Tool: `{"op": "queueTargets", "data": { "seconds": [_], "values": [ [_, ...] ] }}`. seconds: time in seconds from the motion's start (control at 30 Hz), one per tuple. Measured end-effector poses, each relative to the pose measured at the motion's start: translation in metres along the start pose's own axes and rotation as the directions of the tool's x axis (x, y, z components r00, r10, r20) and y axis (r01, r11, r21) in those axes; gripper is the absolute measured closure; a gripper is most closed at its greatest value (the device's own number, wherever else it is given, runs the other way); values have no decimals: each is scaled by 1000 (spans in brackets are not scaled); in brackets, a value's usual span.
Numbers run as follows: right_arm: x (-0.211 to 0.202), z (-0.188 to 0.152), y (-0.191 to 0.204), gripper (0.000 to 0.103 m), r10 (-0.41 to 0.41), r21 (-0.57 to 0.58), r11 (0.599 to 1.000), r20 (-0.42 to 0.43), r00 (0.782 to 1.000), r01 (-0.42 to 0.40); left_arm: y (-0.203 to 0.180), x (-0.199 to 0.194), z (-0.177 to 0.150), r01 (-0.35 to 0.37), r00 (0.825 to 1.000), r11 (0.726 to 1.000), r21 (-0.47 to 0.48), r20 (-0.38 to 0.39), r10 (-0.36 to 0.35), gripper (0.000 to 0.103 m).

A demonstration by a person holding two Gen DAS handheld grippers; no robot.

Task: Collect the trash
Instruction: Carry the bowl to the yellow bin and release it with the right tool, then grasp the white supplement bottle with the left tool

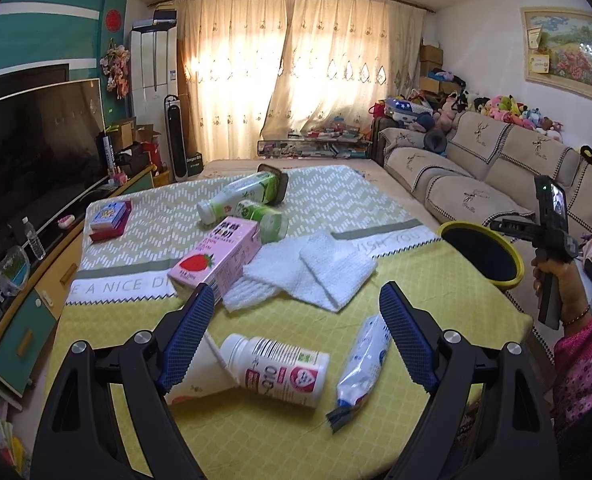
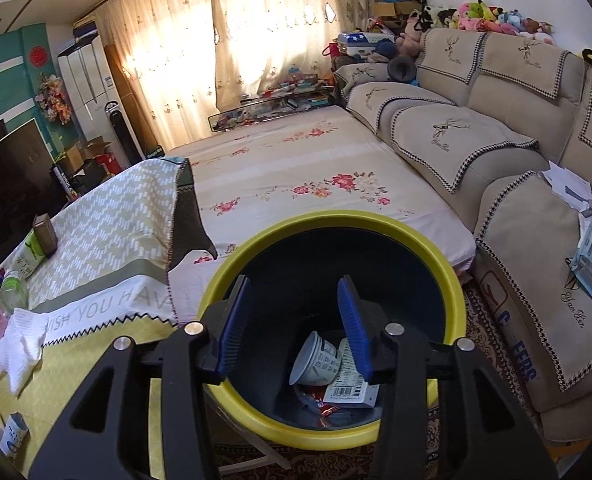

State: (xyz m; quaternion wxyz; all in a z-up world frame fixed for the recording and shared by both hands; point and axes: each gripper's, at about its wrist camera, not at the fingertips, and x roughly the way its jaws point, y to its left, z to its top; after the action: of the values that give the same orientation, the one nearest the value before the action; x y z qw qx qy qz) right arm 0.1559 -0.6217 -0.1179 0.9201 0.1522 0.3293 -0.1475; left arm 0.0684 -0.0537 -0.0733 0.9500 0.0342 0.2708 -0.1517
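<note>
Inside the yellow-rimmed bin (image 2: 454,276), a pale cup (image 2: 316,360), a barcoded carton (image 2: 350,390) and a red wrapper (image 2: 322,404) are seen lying on the dark bottom, so part of the trash is judged collected. Above the bin's mouth the right gripper (image 2: 294,330) is held with its jaws parted and nothing between them.

Much is left on the surface (image 1: 296,440): a white pill bottle (image 1: 280,368) on its side, a crumpled soft tube (image 1: 362,364) beside it, a pink strawberry carton (image 1: 216,258), two green-labelled plastic bottles (image 1: 240,196) and folded white foam sheets (image 1: 316,268). The left gripper (image 1: 292,336) is poised over the pill bottle, jaws spread wide and empty; their blue pads (image 1: 188,332) are ribbed. The surface is covered by a yellow patterned cloth, smooth and flat. The bin stands on the floor just beside the surface's edge.
</note>
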Motion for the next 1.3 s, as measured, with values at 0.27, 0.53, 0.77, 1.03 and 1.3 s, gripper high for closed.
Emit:
{"op": "queueTargets", "data": {
  "seconds": [0.27,0.53,0.77,1.03,1.3],
  "values": [
    [2,-5,20,58,44,-37,998,-28,999,-45,10,15,-10,56,997,997,58,-50,-53,19],
    [5,-7,28,54,62,-51,997,-39,997,-64,-8,36,-14,149,983,979,139,-124,-132,19],
    [6,-8,30,54,73,-62,995,-48,996,-76,-3,58,-17,143,976,976,164,-187,-112,19],
    [8,-11,31,54,79,-62,995,-58,995,-82,7,76,-18,131,964,974,185,-251,-82,14],
    [9,-11,33,53,88,-66,994,-69,994,-93,14,85,-18,143,955,973,180,-285,-88,11]
  ]
}}
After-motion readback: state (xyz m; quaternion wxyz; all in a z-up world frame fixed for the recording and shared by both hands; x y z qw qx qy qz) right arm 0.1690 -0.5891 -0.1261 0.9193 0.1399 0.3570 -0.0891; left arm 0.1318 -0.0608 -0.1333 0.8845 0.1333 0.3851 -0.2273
